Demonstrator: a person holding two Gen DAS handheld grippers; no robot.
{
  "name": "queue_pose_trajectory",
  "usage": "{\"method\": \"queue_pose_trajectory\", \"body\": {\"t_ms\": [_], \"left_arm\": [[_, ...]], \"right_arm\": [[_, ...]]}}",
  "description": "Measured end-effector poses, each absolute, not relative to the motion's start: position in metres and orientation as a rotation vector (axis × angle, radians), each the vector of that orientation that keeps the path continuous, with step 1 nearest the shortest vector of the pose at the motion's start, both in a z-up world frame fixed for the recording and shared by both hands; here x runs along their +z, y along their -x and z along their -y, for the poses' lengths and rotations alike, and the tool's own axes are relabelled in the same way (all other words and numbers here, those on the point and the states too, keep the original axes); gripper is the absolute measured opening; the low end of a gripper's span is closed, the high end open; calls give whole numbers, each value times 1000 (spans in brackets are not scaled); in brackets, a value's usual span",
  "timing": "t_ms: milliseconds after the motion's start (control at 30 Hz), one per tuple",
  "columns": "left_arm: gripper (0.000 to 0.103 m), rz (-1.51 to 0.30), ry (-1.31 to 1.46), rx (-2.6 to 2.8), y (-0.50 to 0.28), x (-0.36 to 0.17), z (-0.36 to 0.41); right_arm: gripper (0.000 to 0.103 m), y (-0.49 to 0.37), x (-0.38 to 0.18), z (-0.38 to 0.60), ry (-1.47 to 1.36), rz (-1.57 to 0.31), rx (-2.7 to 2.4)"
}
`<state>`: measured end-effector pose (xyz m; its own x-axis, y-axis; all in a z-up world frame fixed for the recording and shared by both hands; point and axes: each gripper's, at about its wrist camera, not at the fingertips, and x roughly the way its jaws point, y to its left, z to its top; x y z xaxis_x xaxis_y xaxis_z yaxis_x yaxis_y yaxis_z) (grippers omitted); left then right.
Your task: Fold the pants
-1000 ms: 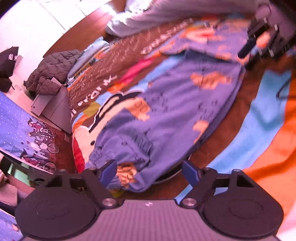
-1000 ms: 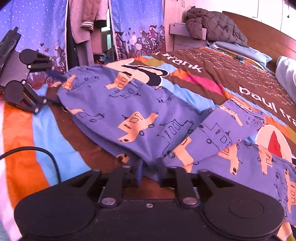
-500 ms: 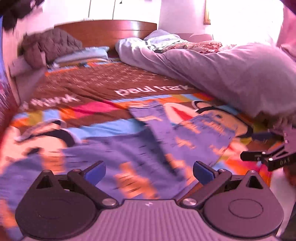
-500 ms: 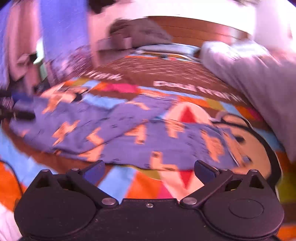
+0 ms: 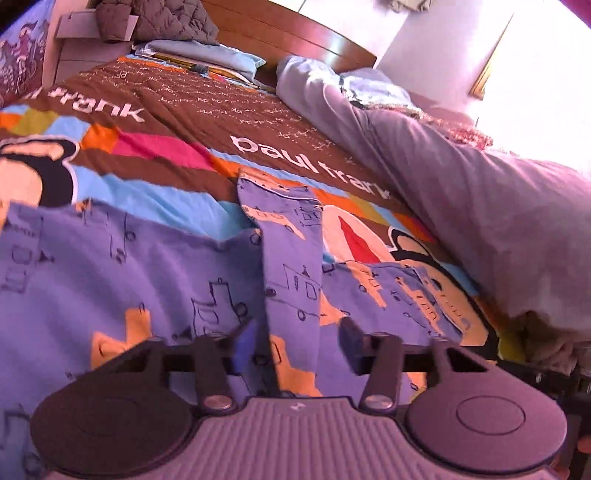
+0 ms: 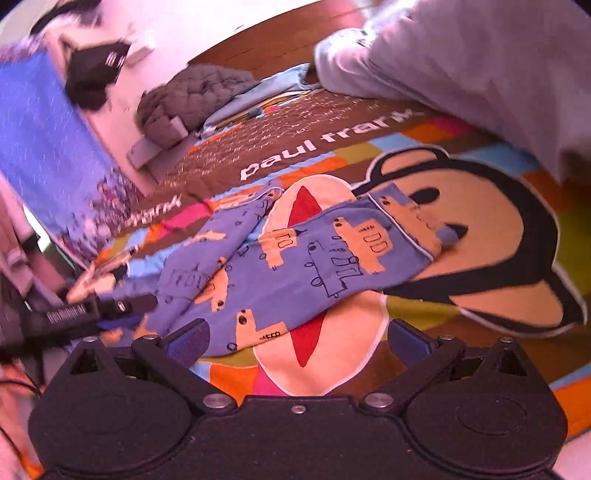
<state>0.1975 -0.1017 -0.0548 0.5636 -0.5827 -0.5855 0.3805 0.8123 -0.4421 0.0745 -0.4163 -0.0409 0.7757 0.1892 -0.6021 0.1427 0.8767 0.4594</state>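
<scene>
Blue pants (image 5: 155, 280) with orange truck prints lie spread on the colourful bedspread (image 5: 155, 147). One leg (image 5: 291, 258) runs as a folded strip straight ahead of my left gripper (image 5: 295, 343). Its jaws are closing with that strip between them, and the pads stand clear of the cloth. In the right wrist view the pants (image 6: 295, 266) stretch from the left to a cuff (image 6: 410, 225) on the monkey face print. My right gripper (image 6: 299, 341) is wide open just above the pants' near edge, holding nothing. The left gripper (image 6: 125, 314) shows at the left of that view.
A bulky grey duvet (image 5: 480, 192) is heaped along the bed's right side. A pale blue pillow (image 5: 207, 55) and the wooden headboard (image 5: 295, 33) are at the far end. A quilted jacket (image 5: 155, 22) sits on the nightstand. A blue curtain (image 6: 48, 147) hangs at the left.
My right gripper let go of the pants fabric and opened wide. Both grippers rolled and swung along the pants toward the legs. The left jaws opened wider, then narrowed around the folded leg strip.
</scene>
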Motion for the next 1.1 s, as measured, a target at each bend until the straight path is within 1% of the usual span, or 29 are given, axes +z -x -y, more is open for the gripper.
{"method": "queue_pose_trajectory", "body": {"t_ms": [33,67,100,167,200,267,300,367,433,567,700,800,867,933,967,1000,1033,1067,1100], "left_arm": [[37,-792,294,-583,-197,-57,101],[34,-801,312,-589,-198,-60,100],[28,-807,340,-589,-201,-61,96],[19,-813,400,-581,-204,-65,89],[17,-818,423,-577,-205,-67,86],[13,-829,450,-568,-207,-70,81],[11,-832,456,-565,-208,-70,80],[9,-834,455,-560,-210,-70,82],[8,-833,448,-560,-211,-70,83],[7,-837,439,-559,-211,-70,85],[7,-841,443,-560,-212,-72,85],[7,-843,444,-561,-212,-72,84],[7,-842,439,-562,-211,-73,84],[6,-838,429,-564,-211,-72,86],[5,-834,425,-567,-210,-72,86],[5,-830,423,-569,-210,-72,86],[4,-826,424,-570,-209,-71,86],[4,-823,423,-570,-209,-71,86],[4,-819,421,-570,-208,-70,86]], "right_arm": [[101,-74,-41,419,-533,-683,27],[98,-74,-40,422,-547,-674,29],[95,-74,-39,424,-557,-660,34],[86,-79,-35,425,-548,-651,43],[82,-85,-32,424,-529,-659,55],[65,-107,-24,417,-461,-685,78],[61,-121,-19,411,-422,-701,96],[46,-159,-7,393,-340,-739,154],[42,-205,2,370,-260,-784,221],[41,-294,2,315,-87,-866,282],[42,-374,-9,264,-10,-948,239],[44,-408,-22,237,129,-974,168],[45,-424,-34,233,111,-1045,146],[47,-431,-44,234,86,-1104,139],[45,-432,-48,234,101,-1113,134],[41,-431,-51,233,130,-1112,131],[20,-429,-52,231,164,-1102,129],[1,-427,-53,231,178,-1089,129],[2,-423,-50,234,160,-1072,133]]}}
